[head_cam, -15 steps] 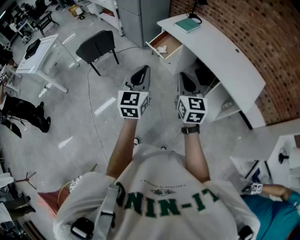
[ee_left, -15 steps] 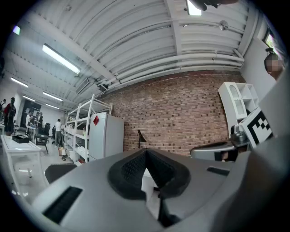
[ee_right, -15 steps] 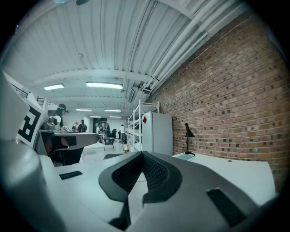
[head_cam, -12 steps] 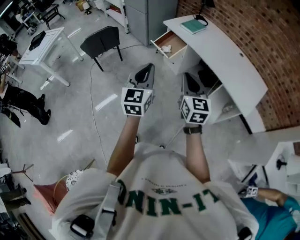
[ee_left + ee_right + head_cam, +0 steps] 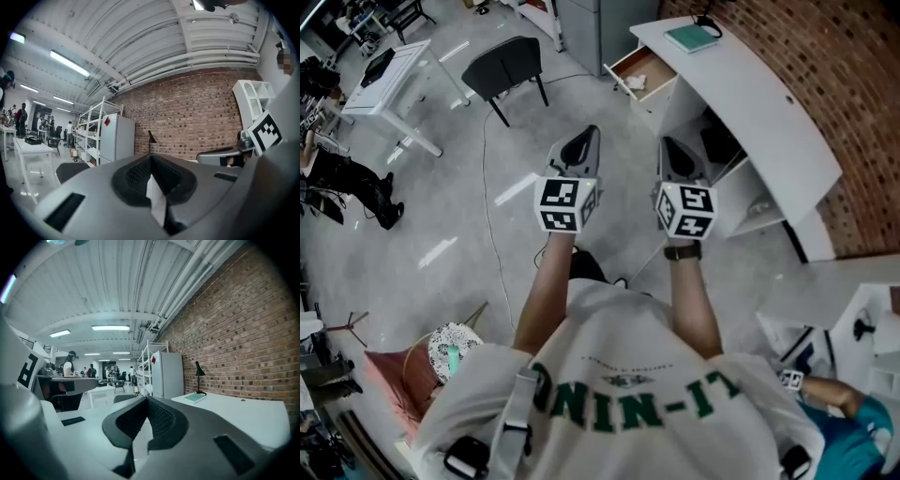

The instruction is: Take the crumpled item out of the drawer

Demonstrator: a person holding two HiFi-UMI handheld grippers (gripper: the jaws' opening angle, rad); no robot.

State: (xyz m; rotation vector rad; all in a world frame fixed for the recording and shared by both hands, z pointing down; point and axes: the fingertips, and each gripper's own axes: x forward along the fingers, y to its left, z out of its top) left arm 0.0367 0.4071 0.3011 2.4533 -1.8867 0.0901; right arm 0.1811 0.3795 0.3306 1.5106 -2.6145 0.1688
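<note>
Head view, drawer: the drawer (image 5: 656,64) is standing open at the end of the desk (image 5: 750,94), well ahead of both claws.
Head view, contents: the crumpled item (image 5: 638,82), small and white, is lying inside near the front panel. Nothing else is showing in there at this size.
Head view, claws: the left gripper (image 5: 584,141) and right gripper (image 5: 667,148) are hovering side by side over the floor, well apart from the drawer.
Head view, risk: a cable (image 5: 487,216) is trailing across the floor and could catch a foot on the approach.
Left gripper view, claw: the left gripper (image 5: 150,161) is showing jaws clenched together, grasping nothing.
Left gripper view, risk: the drawer is not appearing here, so aim is likely relying on the head view alone.
Right gripper view, claw: the right gripper (image 5: 146,401) is likewise clenched and empty.
Right gripper view, desk top: a book (image 5: 194,398) and a lamp (image 5: 199,376) are sitting on the desk (image 5: 243,413), and the drawer is not showing.
Right gripper view, risk: jaws arriving closed would probably be pushing the light item deeper instead of gripping it, and a low reach may be knocking the drawer's rim.
</note>
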